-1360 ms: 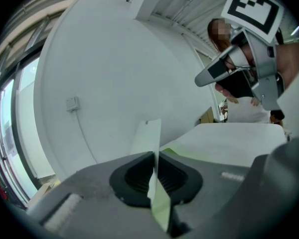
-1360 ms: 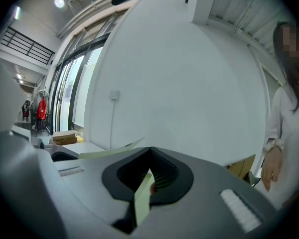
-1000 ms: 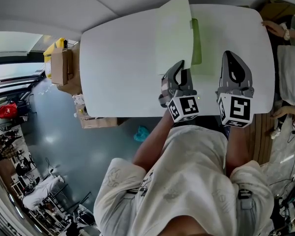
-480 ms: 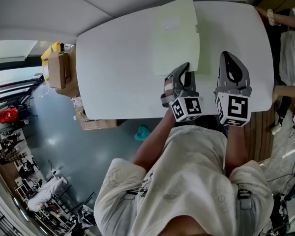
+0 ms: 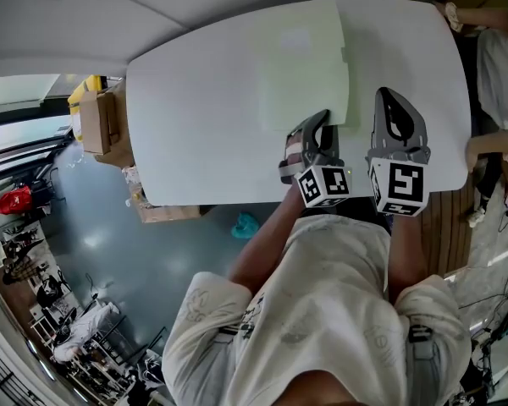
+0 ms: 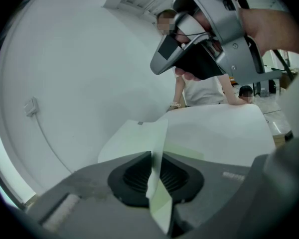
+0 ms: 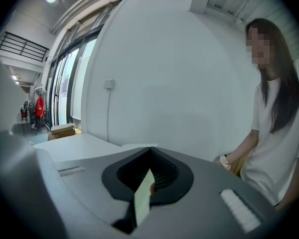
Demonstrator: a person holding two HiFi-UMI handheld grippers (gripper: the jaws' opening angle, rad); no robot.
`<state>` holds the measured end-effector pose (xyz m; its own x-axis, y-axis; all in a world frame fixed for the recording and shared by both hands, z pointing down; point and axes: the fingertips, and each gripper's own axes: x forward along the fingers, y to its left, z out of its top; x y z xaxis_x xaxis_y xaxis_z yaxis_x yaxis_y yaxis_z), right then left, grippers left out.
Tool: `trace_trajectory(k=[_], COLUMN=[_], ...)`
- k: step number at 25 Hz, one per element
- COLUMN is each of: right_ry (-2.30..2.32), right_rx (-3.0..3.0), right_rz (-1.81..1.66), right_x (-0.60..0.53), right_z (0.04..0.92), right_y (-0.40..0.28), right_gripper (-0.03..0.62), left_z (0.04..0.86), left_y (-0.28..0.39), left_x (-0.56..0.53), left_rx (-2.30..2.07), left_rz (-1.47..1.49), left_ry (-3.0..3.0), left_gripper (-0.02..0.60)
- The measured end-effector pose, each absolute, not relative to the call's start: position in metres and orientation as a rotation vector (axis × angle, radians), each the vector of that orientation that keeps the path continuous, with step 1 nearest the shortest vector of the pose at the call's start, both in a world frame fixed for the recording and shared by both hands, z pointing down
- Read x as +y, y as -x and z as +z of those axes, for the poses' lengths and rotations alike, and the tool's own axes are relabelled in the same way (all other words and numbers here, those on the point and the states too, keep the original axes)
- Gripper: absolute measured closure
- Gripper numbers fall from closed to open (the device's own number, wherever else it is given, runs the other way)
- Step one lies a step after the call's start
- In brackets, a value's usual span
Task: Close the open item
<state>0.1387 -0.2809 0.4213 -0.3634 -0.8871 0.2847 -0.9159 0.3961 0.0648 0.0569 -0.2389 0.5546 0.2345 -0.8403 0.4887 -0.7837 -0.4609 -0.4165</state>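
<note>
A pale green folder [image 5: 305, 66] lies on the white table [image 5: 195, 117], its cover lying almost flat over the lower leaf. My left gripper [image 5: 322, 118] is at the folder's near edge. In the left gripper view the cover's thin edge [image 6: 157, 148] runs between the pads of that gripper [image 6: 156, 156], whose jaws have just been opening a little and still touch it. My right gripper [image 5: 395, 96] stays to the right of the folder. Its jaws [image 7: 149, 151] are shut on a pale green strip [image 7: 142, 198], apparently the folder's edge.
Cardboard boxes [image 5: 102, 112] stand on the floor left of the table, and a blue object [image 5: 245, 224] lies below its near edge. A seated person [image 7: 279, 133] is close at the table's right end. A wall rises behind the table's far edge.
The folder's raised cover has come down over the green inner leaf and now lies nearly flat. My left gripper sank with it. The right gripper hardly moved.
</note>
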Motion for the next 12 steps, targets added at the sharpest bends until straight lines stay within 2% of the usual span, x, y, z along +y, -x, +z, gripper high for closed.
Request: trace_trajectory(k=[12], right_ry=[-1.558], right_rx=[-2.366], right_rz=[0.183], right_x=[-0.285], right_z=[0.436], right_y=[-0.143], right_gripper=[0.592], left_z=[0.577], left_y=[-0.071], left_x=[-0.238], left_rx=[1.498], left_rz=[-1.131], left_ry=[2.441], left_gripper=[0.540])
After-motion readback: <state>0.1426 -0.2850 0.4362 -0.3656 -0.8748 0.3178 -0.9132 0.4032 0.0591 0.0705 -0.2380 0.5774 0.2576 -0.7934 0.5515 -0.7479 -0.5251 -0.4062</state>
